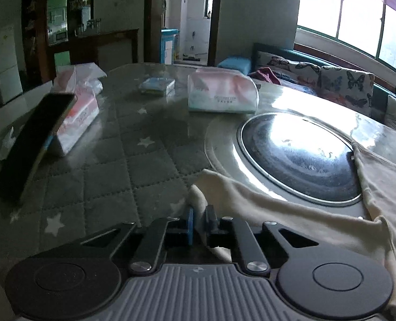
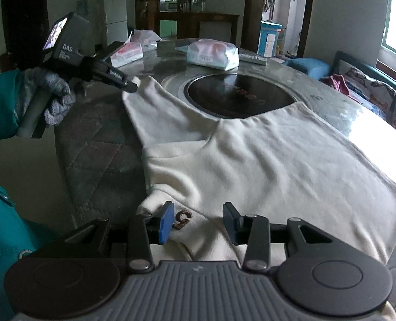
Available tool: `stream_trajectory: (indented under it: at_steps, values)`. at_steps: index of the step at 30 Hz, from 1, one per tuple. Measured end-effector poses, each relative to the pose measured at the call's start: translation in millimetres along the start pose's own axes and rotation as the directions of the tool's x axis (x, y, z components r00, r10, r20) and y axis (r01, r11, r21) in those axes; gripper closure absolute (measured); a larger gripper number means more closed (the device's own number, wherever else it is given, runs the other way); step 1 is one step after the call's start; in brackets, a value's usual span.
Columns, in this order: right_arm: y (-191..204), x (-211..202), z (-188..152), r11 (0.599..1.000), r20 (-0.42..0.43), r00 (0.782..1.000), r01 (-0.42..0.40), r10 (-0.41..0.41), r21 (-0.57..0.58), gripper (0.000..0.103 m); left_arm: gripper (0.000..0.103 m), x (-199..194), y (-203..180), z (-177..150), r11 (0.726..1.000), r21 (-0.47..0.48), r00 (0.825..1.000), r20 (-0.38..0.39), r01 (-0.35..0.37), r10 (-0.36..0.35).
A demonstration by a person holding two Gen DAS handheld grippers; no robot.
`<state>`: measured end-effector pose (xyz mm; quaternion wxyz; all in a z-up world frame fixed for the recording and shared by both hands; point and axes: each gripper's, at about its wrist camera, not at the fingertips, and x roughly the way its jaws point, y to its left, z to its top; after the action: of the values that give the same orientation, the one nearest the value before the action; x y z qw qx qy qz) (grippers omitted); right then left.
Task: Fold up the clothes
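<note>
A cream long-sleeved top (image 2: 264, 157) lies spread on a round table, with a brown embroidered figure near its front edge. My left gripper (image 1: 200, 220) is shut on the end of one sleeve (image 1: 198, 198); in the right wrist view it (image 2: 133, 84) holds that sleeve end (image 2: 144, 99) at the table's far left. My right gripper (image 2: 196, 222) is open, its blue pads on either side of the front edge of the top by the brown figure, not closed on cloth.
A round dark inset (image 2: 238, 97) sits in the middle of the table (image 1: 133, 157), part under the top. Tissue packs (image 1: 222, 93) (image 1: 77, 117), a phone (image 1: 34, 144) and a small box (image 1: 157, 85) lie beyond. A sofa (image 1: 339, 83) stands at right.
</note>
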<state>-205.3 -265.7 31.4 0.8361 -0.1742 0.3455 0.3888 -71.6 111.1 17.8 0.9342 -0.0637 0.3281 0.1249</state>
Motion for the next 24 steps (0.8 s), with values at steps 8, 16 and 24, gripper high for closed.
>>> stream_trajectory:
  at_steps: [8, 16, 24]
  values:
    - [0, 0, -6, 1.0, 0.001, 1.0, -0.009, 0.009, 0.018, 0.062, 0.094, -6, -9, 24, 0.999, 0.048, 0.992, 0.121, -0.026, 0.02]
    - [8, -1, 1, 0.999, 0.023, 1.0, -0.017, 0.017, -0.029, 0.062, 0.094, 11, -22, 25, 0.984, 0.17, 0.991, 0.13, -0.059, 0.037]
    - [20, 14, 11, 0.987, 0.013, 0.989, -0.145, 0.146, -0.069, 0.062, 0.09, 35, -26, 35, 0.977, 0.199, 0.993, 0.106, -0.075, 0.055]
